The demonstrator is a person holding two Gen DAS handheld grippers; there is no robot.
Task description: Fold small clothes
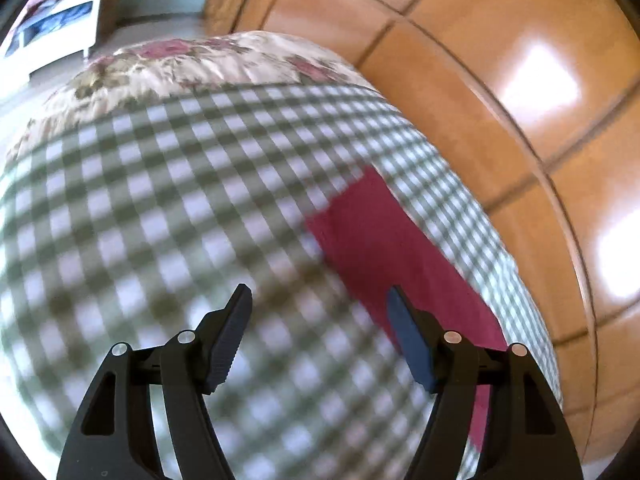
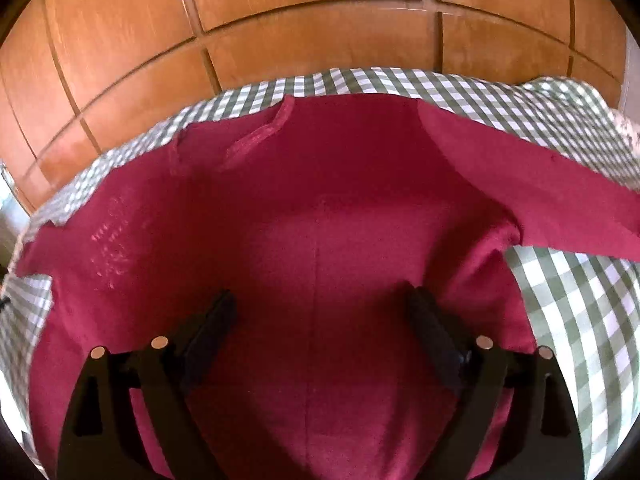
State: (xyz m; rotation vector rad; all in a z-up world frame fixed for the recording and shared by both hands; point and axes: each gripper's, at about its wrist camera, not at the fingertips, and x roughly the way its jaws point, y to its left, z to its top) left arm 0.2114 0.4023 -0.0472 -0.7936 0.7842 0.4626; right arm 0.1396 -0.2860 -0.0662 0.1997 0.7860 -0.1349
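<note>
Lying flat on green-checked cloth (image 2: 580, 300): crimson shirt (image 2: 320, 220), faint pale print near one sleeve, unreadable. Right gripper (image 2: 320, 312) spread above shirt, empty. Left gripper (image 1: 320, 300) spread over cloth, empty, shirt edge beside it.

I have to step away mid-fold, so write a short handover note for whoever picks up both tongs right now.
Left tongs: open, nothing between them, hanging over the green checked bedcover, with the red garment off to their right.
Right tongs: open, empty, above the middle of the red garment.
Garment: spread on the checked cover beside the wooden wardrobe; one sleeve stretched out to the right.
Done: garment laid out; no completed fold visible.
Left: fold sleeves in, then fold the body.
</note>
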